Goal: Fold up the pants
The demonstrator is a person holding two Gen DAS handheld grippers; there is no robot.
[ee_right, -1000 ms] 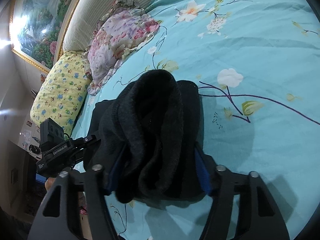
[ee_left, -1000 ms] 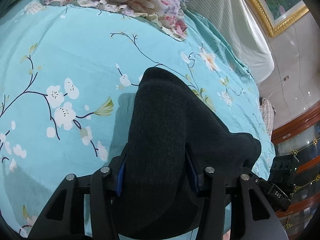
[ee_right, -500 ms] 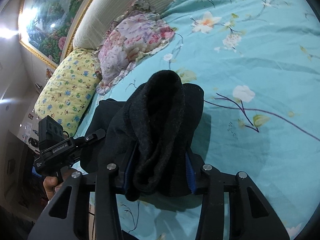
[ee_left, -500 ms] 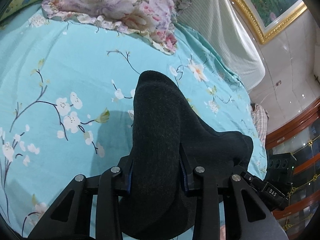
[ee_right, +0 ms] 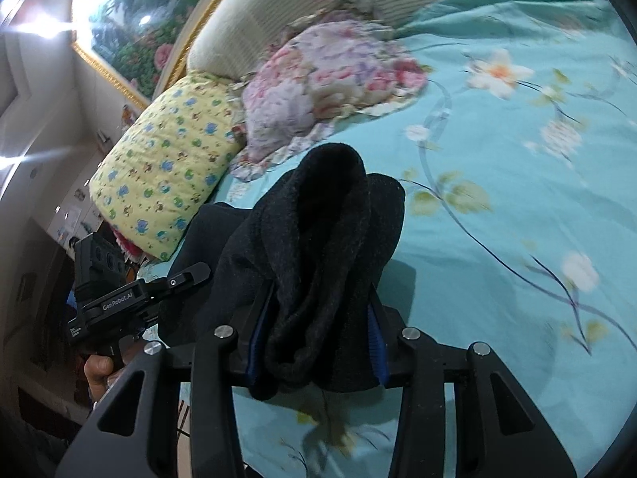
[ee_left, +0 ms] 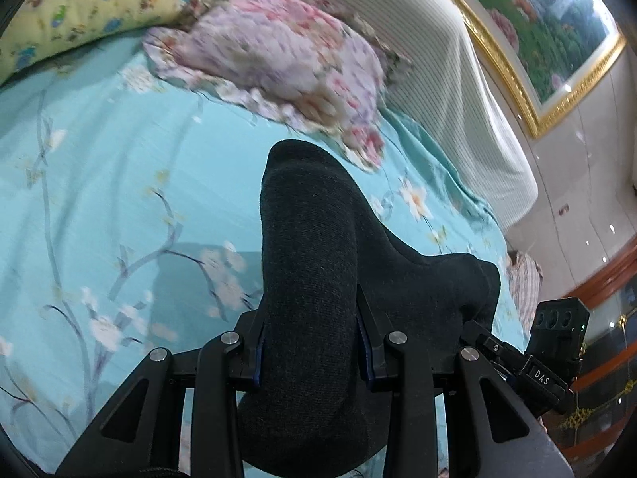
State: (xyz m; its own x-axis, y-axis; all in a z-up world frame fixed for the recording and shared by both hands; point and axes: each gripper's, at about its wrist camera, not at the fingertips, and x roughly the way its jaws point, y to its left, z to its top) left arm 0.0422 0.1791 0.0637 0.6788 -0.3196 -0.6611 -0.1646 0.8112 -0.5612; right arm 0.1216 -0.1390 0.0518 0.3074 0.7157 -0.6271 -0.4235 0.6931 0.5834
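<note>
1. Left gripper [ee_left: 310, 342] is clamped on a thick bunch of the dark grey pants [ee_left: 314, 271]. Its jaws have just closed in tighter, and the cloth bulges up and forward from between the blue pads.
2. Right gripper [ee_right: 314, 338] has closed in the same way. Its pads press on another wad of the same black fleecy fabric [ee_right: 330, 239], which stands up in a rolled hump.
3. The pants are off the bed, by the look of it. They hang bunched between the two grippers above the turquoise floral bedsheet [ee_left: 119, 183]. The shadow on the sheet underneath suggests a gap, though the low hem is hidden behind the gripper frames.
4. In the right wrist view, the other tool and a hand [ee_right: 99, 370] gripping its handle show at the left edge, with the garment running across between the tools.
5. Far end of the bed: a pink floral pillow [ee_left: 278, 59] and a yellow printed pillow [ee_left: 79, 4] rest against the striped headboard [ee_left: 458, 91], well clear of the pants.
6. Progress, as I judge it: early. The garment is gathered, not laid flat, and no neat crease or stacked layer shows anywhere.
7. Left to do, I reckon: spread it on the open sheet, line up the legs, fold them over and release.
</note>
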